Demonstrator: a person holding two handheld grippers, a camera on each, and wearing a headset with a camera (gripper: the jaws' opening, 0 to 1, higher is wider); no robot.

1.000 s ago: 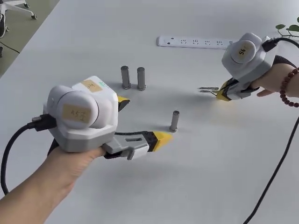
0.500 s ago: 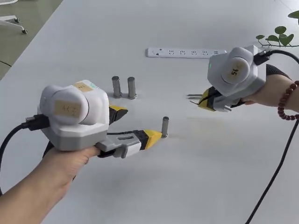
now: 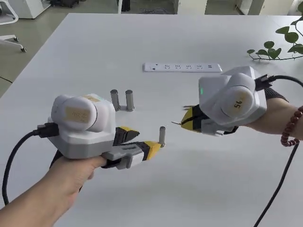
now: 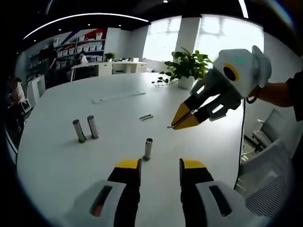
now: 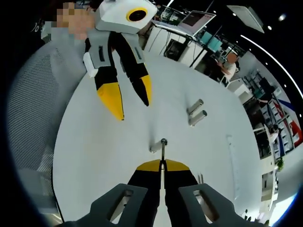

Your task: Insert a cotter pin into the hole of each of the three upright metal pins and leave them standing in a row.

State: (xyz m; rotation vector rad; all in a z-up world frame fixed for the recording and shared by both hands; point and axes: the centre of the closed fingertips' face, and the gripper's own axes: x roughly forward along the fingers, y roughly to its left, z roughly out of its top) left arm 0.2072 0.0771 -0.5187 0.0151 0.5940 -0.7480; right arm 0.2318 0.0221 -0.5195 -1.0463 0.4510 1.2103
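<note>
The white worktop (image 3: 94,47) is matte and bare over most of its span. A white power strip (image 3: 182,67) lies flat across its far middle. Nearer than the power strip and just past its left end in the head view, two metal pins (image 3: 115,100) (image 3: 129,100) stand upright, close beside each other but not touching. A third metal pin (image 3: 162,135) stands alone, nearer still, below the power strip's left half and well apart from the pair. Loose cotter pins (image 4: 146,116) lie flat on the near side of the power strip. Beyond its right end, a potted plant (image 4: 187,71) stands near the worktop's edge.
</note>
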